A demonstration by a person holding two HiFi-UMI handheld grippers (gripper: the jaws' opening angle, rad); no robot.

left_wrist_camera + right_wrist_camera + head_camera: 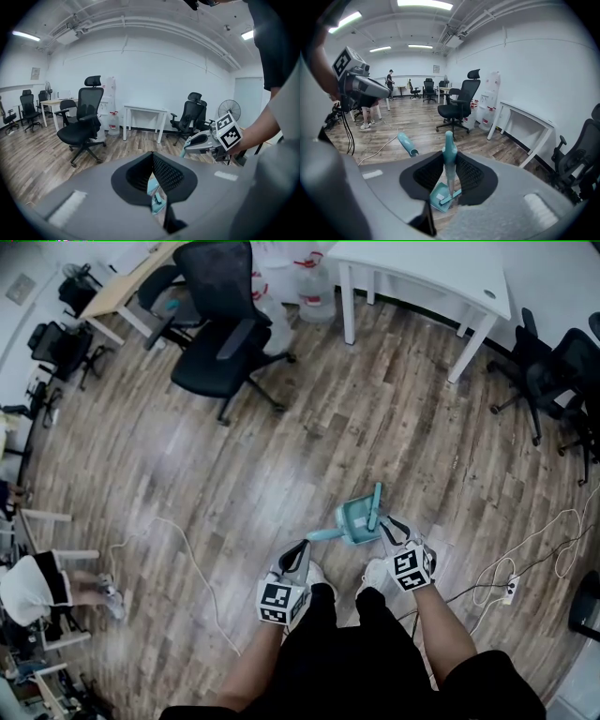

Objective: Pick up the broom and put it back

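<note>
Over a wooden floor (281, 446), the left tongs (300, 551) pinch the teal broom (323, 534) by its handle while the right tongs (387, 526) clamp the dustpan (356, 519) by its upright handle — both aloft, seemingly to seat brush in pan.

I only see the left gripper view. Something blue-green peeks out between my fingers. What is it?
Observer: In the head view it looks like part of a teal dustpan, just ahead of the person's shoes.
Operator: Is the other gripper holding it?
Observer: The right gripper view shows the right gripper with its fingers closed on a teal handle that stands up above the dustpan.
Operator: Anything to trip on?
Observer: The head view shows a white power strip with looping cables lying off to the person's right.
</note>
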